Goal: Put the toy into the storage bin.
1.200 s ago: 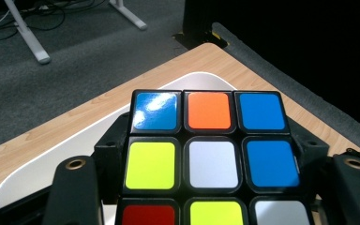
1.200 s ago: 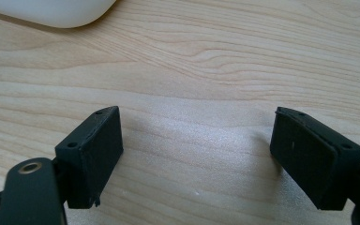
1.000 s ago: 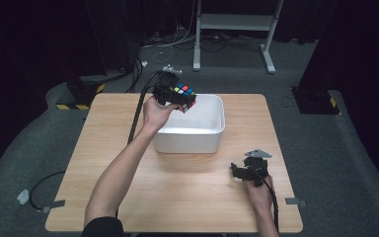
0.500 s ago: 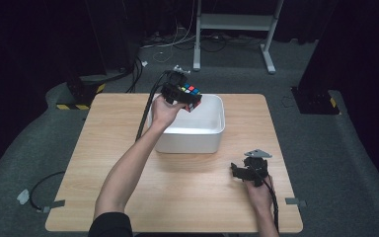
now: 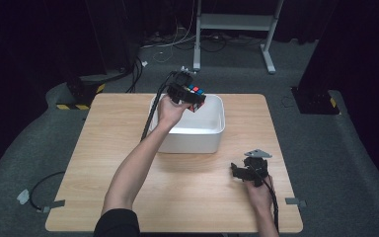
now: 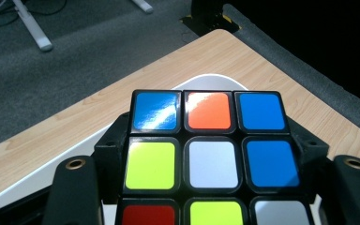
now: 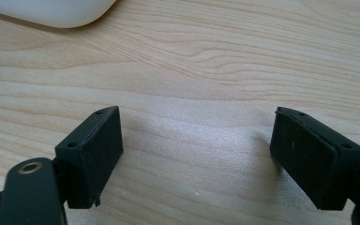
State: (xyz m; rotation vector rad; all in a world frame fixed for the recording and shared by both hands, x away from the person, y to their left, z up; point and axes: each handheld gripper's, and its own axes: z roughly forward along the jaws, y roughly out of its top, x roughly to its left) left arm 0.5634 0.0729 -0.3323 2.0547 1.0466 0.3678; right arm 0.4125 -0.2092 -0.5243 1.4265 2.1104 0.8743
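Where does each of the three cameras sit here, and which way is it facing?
High view: above the person's side, looking forward and down at the table; both forearms show.
Left gripper view: on the left gripper, looking along its jaws clamped on the puzzle cube.
Right gripper view: on the right gripper, facing bare tabletop, jaws apart.
Shared: the white bin.

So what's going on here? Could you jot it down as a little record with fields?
Setting: wooden table in a dark room
Left gripper: shut on a puzzle cube, held over the far left part of the white bin
Cube face toward the gripper's camera: blue, orange, yellow, white and red tiles
Right gripper: jaws open, nothing between them, low over bare table nearer the person than the bin
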